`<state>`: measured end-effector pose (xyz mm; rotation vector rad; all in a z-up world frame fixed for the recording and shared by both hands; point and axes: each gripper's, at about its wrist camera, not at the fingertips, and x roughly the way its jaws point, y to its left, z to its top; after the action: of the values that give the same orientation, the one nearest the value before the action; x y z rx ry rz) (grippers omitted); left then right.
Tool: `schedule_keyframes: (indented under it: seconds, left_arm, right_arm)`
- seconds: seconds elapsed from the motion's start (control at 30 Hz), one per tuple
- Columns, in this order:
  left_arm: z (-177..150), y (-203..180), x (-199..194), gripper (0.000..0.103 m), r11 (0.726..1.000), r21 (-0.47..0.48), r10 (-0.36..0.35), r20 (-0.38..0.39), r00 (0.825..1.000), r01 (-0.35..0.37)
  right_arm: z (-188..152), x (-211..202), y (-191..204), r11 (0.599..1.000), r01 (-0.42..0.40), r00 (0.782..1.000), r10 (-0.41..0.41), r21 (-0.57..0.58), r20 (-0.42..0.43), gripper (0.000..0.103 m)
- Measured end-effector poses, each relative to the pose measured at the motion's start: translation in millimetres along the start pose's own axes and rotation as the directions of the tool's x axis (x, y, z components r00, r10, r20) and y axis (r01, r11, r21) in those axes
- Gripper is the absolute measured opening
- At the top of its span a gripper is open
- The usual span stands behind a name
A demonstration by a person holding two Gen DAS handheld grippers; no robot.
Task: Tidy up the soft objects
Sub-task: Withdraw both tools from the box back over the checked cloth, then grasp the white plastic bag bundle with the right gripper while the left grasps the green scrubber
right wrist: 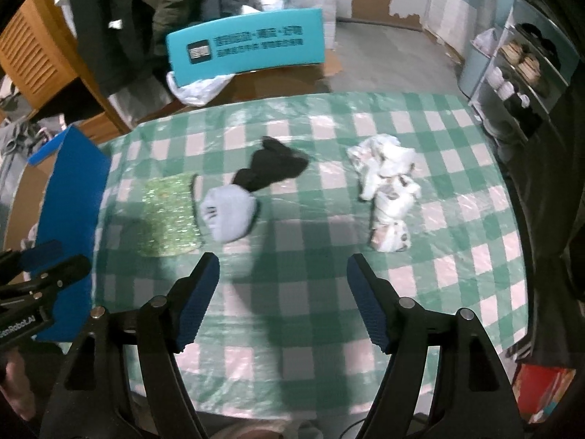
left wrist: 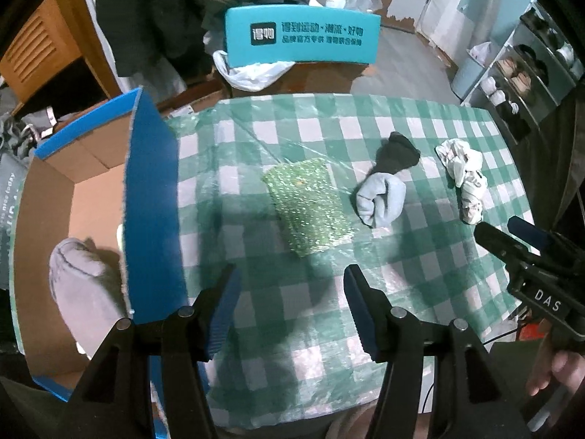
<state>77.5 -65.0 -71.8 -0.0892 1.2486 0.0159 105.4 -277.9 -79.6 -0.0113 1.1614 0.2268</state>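
Socks (right wrist: 228,216): grey-black bundle, crumpled | both grippers' jaws apart, empty

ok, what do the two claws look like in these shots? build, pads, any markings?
Both are black plastic. The left claw and right claw each have two angular fingers with ribbed blue pads and round silver pivot pins. Seen from the left wrist view, the right claw's body reads "DAS" in white; from the right wrist view, the left's shows partial white lettering.
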Motion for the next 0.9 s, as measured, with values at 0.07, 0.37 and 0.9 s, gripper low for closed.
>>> schedule_keyframes:
  seconds: [0.07,0.37,0.9]
  left_arm:
    - [1.8,-4.1,5.1,0.060,1.000,0.003,-0.002,-0.014,1.000,0.002]
    - [12.8,-12.4,26.6,0.061,1.000,-0.004,0.007,-0.053,0.999,-0.007]
    - [53.0,-0.9,71.6,0.072,0.995,-0.093,0.023,-0.076,0.997,-0.030]
  right_arm:
    - [0.7,2.5,-10.5,1.000,0.009,1.000,-0.009,0.019,-0.003,0.072]
    - [11.3,15.0,-37.7,0.998,0.058,0.998,-0.057,0.025,-0.018,0.072]
    - [44.9,63.5,-86.5,0.993,0.077,0.996,-0.073,0.086,-0.046,0.073]
